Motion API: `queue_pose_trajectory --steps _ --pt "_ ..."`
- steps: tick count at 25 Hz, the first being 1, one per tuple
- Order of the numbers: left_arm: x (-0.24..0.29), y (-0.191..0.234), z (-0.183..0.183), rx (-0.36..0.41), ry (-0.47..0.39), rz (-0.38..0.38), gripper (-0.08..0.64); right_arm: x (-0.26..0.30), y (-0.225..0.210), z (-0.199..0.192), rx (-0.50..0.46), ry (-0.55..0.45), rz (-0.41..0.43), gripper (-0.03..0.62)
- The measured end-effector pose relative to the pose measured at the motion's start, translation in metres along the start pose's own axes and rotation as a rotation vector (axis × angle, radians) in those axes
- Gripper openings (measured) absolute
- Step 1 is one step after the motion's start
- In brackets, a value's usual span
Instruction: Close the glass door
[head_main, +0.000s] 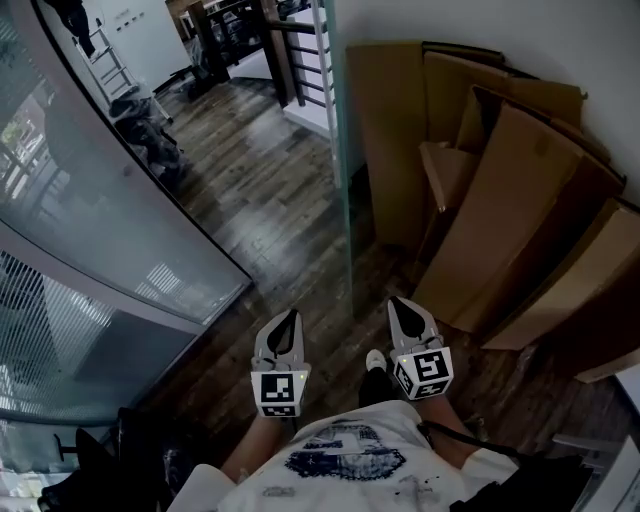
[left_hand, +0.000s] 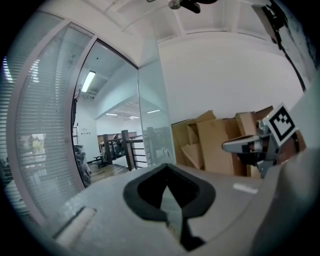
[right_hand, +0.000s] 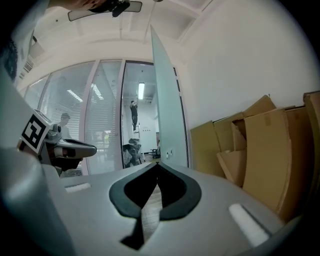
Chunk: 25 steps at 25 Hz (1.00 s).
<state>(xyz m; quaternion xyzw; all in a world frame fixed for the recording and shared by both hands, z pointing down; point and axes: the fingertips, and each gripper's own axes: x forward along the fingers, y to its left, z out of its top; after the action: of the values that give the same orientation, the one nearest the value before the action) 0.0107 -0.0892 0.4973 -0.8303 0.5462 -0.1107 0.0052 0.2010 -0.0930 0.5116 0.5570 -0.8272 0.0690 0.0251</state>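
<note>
With fingers pressed together on nothing, the left gripper (head_main: 291, 316) and right gripper (head_main: 400, 305) point side by side over the wooden floor (head_main: 250, 210) toward the glass door (head_main: 340, 150), which stands open, edge-on ahead, near cardboard sheets (head_main: 500, 200) leaning on the wall.

The wooden floor (head_main: 250, 200) lies open ahead of the left tongs (head_main: 289, 318). This lane runs through the doorway between the blind-backed glass partition (head_main: 100, 250) on the left and the edge of the open glass door (head_main: 340, 150). The right tongs (head_main: 401, 305) face a tighter pocket, where leaning cardboard sheets (head_main: 510, 220) crowd the wall side to the right of the door. Beyond the doorway, a dark railing (head_main: 300, 60) and a dark heap (head_main: 150, 135) on the floor narrow the way.
</note>
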Motion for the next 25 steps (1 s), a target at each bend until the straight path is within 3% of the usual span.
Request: queue_pose_trajectory --steps 14,20,25 --pt "0.112 0.016 0.017 -0.012 0.052 0.171 0.003 0.126 -0.076 0.009 0.006 0.05 0.203 0.008" --pt "0.138 0.028 0.014 -0.035 0.069 0.24 0.003 0.165 -0.077 0.002 -0.007 0.075 0.343 0.008" --pt "0.151 0.031 0.013 -0.041 0.075 0.288 0.003 0.191 -0.078 -0.008 -0.081 0.087 0.455 0.008"
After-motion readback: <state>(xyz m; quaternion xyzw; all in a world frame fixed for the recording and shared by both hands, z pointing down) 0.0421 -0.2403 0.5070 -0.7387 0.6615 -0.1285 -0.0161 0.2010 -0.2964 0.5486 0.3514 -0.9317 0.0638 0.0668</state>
